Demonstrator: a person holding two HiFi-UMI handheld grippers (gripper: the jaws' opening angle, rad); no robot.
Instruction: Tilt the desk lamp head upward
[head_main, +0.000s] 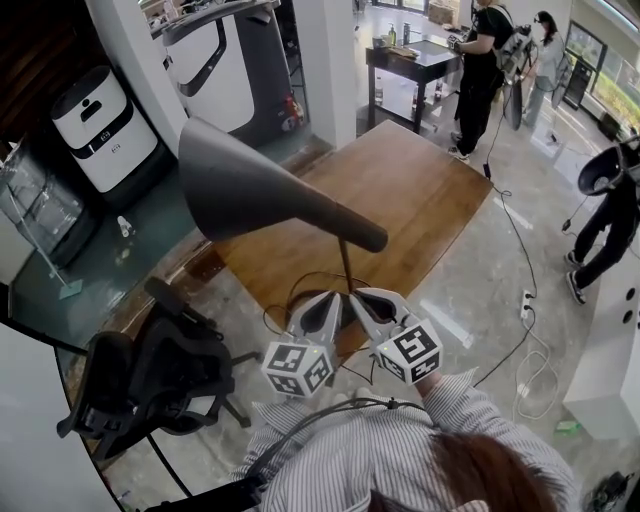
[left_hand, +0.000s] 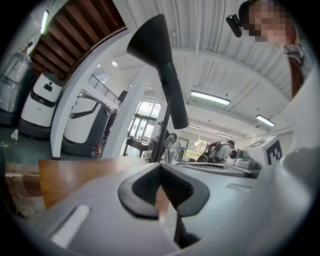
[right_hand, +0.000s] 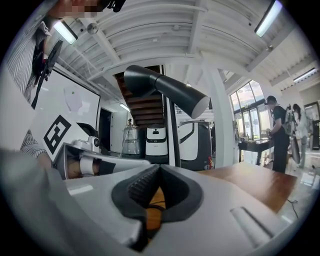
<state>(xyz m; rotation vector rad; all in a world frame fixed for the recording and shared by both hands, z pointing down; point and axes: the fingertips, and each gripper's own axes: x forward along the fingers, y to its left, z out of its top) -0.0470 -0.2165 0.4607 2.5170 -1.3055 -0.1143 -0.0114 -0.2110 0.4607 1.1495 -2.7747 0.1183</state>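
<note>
From my feed, the desk lamp head (head_main: 262, 188) sits atop its thin dark pole (head_main: 346, 265) over the near part of the wooden counter (head_main: 425, 190). Its wide flared end lies toward the upper left of the head view, and its narrow capped end is just over the pole. In both gripper views the head (left_hand: 154, 39) (right_hand: 165, 91) looms above me, wide end higher than the narrow one, with the pole (left_hand: 160, 137) (right_hand: 173, 134) rising just beyond the jaw tips. My left gripper (head_main: 334, 298) is clenched — the dark pads meet at the tips in its own view (left_hand: 160, 169) and nothing is caught between them. The right gripper (head_main: 360, 297) looks the same: jaws drawn together (right_hand: 159, 171), empty, with only counter wood showing through the gap lower down. The two grippers sit close side by side, one on either side of the pole near its base, pointing roughly level. I can't tell whether either one touches the pole. A dark cable (head_main: 290, 288) loops on the counter beside the left gripper. Off the counter's left edge stands a black office chair (head_main: 150, 385), and people (head_main: 482, 60) stand by a dark table well behind.
</note>
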